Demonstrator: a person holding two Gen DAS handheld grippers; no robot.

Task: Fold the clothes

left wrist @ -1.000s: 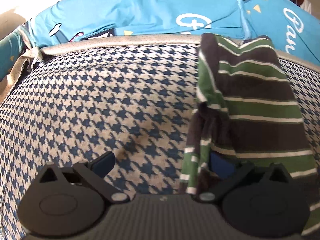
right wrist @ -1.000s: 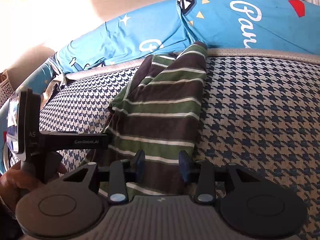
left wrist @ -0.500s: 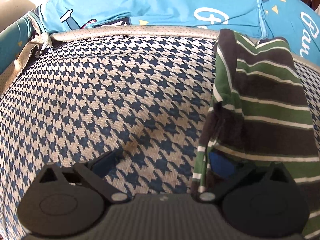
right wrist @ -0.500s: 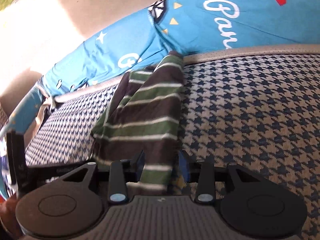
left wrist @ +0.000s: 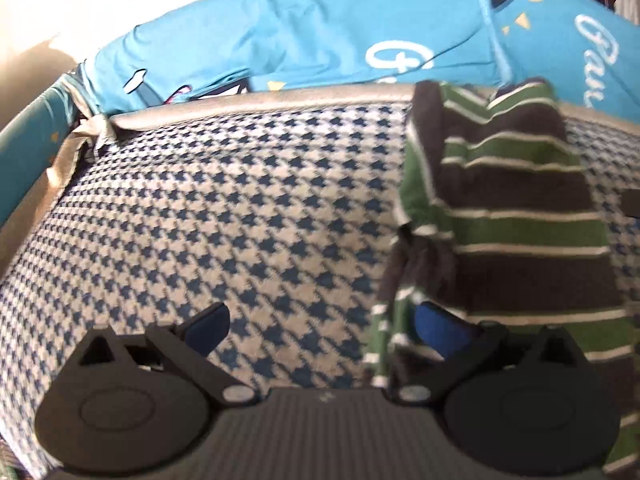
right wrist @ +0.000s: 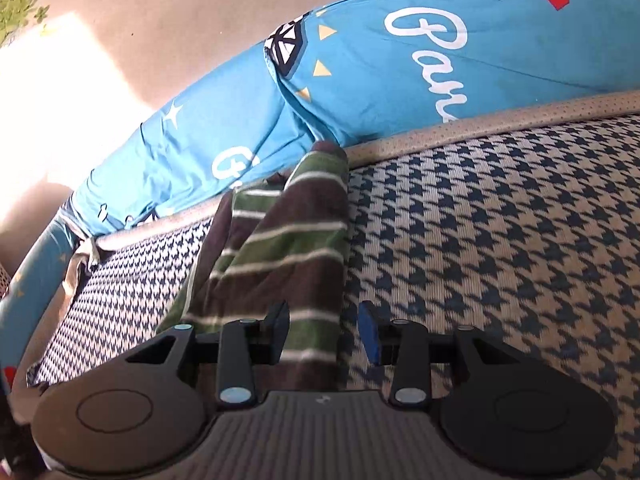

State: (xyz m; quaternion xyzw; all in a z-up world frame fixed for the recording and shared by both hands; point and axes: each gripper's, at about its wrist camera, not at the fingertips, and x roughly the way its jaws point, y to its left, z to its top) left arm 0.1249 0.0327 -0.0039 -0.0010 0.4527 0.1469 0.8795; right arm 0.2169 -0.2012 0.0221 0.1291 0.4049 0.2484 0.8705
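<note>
In the left wrist view, the left hand-held gripper (left wrist: pixel 320 322) is standing wide apart at the bottom of the frame, its right finger (left wrist: pixel 438 326) tucking under the hem of the one striped shirt (left wrist: pixel 516 240), nothing pinched. That shirt is lying at right on the houndstooth mattress (left wrist: pixel 208 216), its top reaching the two blue pillows (left wrist: pixel 320 40) along the upper edge. In the right wrist view, the right hand-held gripper (right wrist: pixel 325 334) is sitting narrowly parted at lower centre, with the shirt's edge (right wrist: pixel 280 248) lying loose between its fingers.
</note>
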